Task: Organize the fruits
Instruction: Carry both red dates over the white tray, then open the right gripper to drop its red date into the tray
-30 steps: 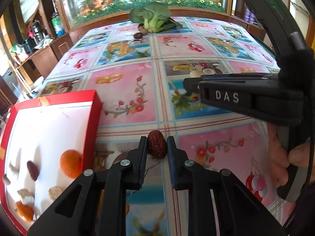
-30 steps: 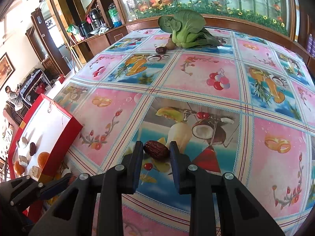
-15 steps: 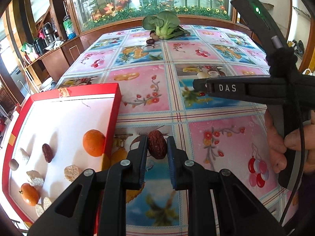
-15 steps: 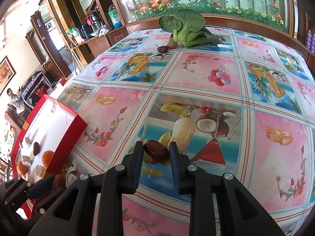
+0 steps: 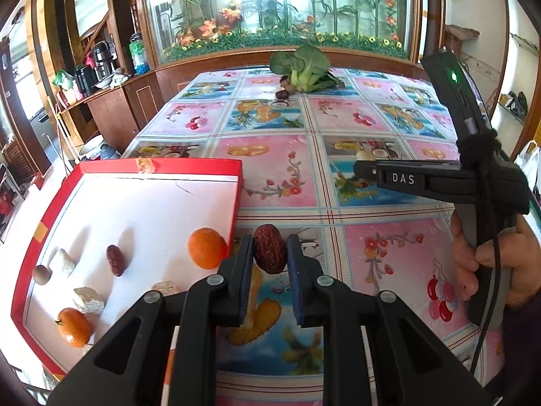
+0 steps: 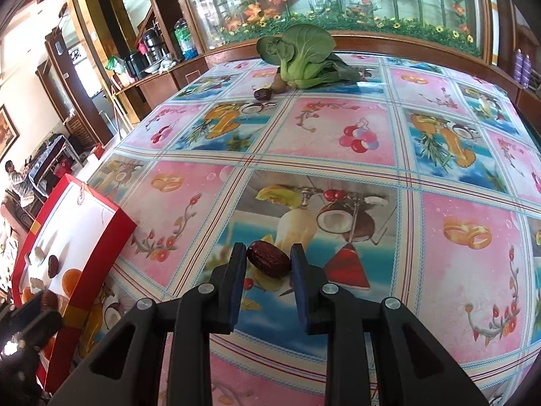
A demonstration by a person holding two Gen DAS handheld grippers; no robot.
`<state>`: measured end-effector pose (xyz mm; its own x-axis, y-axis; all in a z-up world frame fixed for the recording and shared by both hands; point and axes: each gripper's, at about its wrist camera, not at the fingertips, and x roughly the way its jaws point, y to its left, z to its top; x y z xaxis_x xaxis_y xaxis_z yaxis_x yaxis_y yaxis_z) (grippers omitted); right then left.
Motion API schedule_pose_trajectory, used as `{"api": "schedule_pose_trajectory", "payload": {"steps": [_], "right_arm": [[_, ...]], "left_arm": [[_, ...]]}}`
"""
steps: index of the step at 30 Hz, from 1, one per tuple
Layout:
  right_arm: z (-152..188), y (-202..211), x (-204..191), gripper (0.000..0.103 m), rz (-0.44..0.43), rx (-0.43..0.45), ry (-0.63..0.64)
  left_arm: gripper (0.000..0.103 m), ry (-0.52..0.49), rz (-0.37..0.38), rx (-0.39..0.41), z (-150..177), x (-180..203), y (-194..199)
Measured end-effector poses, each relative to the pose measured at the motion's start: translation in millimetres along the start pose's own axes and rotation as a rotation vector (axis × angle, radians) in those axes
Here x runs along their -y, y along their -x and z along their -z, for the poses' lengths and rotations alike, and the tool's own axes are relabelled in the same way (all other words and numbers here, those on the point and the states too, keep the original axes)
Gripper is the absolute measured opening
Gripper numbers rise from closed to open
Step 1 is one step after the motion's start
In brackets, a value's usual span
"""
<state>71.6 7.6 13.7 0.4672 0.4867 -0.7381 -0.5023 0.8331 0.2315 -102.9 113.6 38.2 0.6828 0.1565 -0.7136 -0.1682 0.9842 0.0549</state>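
The left tongs point(image 5: 270, 253) are pinched tight on a dried red date point(image 5: 269, 253), standing on end between the blue pads, held up just off the near corner of the red box point(image 5: 236, 182). The right tongs point(image 6: 268, 260) are closed on a second date point(image 6: 268, 263), this one lying crosswise between the pads, over the flowered tablecloth point(image 6: 338, 142) well to the right of the box.

A date like that looks light and wrinkled, with a bit of give in the flesh, so I'd judge a grip across its middle, as both have it, is the safe one. Squeezing harder would only dent it, and taking it by a tip might let it swivel.

Inside the box, on the white floor, lie two mandarins point(image 5: 207, 248), another date point(image 5: 116, 260) and some pale lumps I can't name. There is plenty of bare white at the far end to set things down. The box wall nearest the left tongs is the edge to watch, I'd say: the date has to clear it before going down, and the nearer mandarin sits right inside that corner.

Far down the table a bunch of greens point(image 6: 304, 61) lies with one more date point(image 6: 262, 94) beside it, well apart from both hands.
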Motion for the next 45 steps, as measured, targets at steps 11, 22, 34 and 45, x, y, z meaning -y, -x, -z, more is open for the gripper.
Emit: {"api": "schedule_pose_trajectory", "payload": {"steps": [11,22,34,45], "right_arm": [[0,5,22,0.025,-0.019,0.032,-0.114],[7,26,-8,0.025,-0.18,0.063,-0.199],[31,37,-147,0.025,-0.466,0.039,-0.02],[58,14,-205,0.025,-0.478,-0.067,0.167]], "left_arm": [[0.022,0.068,0.021,0.073,1,-32,33],[0.022,0.172,-0.044,0.165,11,-103,76],[0.022,0.289,-0.145,0.143,47,-185,76],[0.022,0.295,-0.121,0.07,69,-203,60]]}}
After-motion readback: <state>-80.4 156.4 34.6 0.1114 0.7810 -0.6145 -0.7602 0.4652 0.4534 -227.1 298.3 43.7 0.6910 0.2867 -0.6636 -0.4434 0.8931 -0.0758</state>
